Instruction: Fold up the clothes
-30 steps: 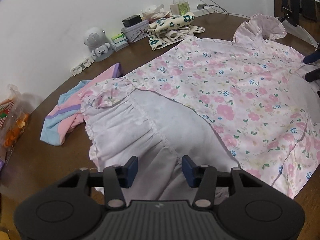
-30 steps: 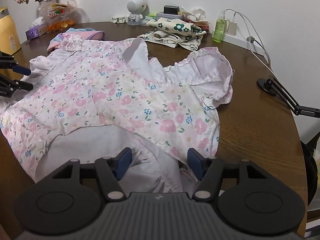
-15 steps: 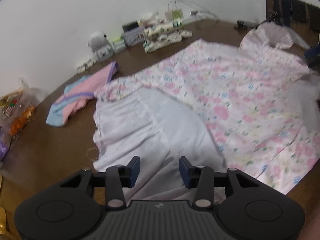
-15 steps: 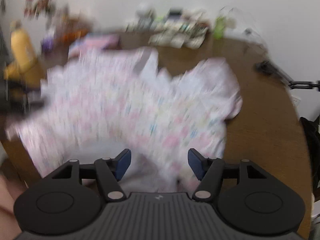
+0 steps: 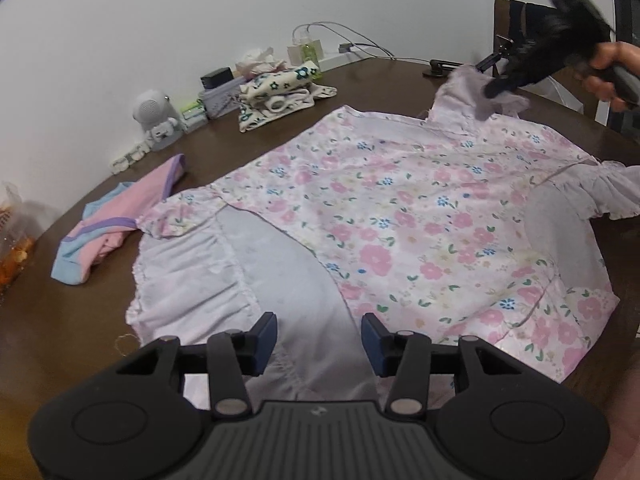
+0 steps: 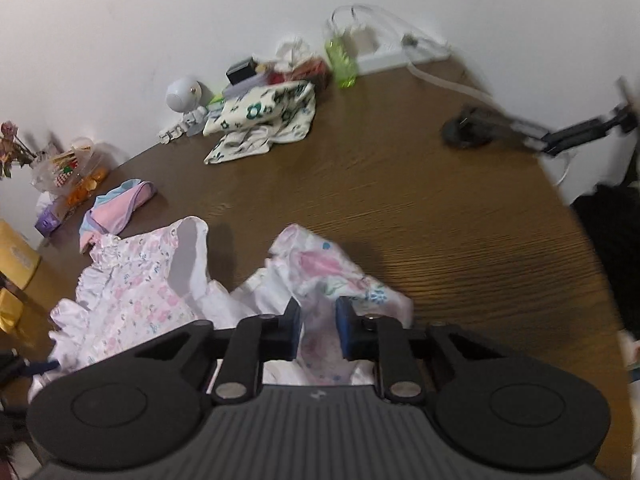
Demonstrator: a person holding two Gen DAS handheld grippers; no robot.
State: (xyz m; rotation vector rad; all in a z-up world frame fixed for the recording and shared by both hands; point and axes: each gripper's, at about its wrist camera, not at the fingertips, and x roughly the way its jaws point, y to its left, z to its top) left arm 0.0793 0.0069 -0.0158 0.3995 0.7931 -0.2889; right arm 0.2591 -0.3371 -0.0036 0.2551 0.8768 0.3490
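A pink floral dress with a white lining lies spread on the brown table. My left gripper is open and empty, just above the dress's white ruffled hem. My right gripper has its jaws narrowed around a ruffled sleeve of the dress and lifts it off the table. It also shows in the left wrist view, gripping the far sleeve.
A folded cream flower-print garment and a pink and blue garment lie on the table. A white speaker toy, boxes, a green bottle, cables and a black clamp arm line the far edge.
My right gripper moved from the near hem across to the far sleeve and closed on it, lifting it. My left gripper drew back slightly and stayed open.
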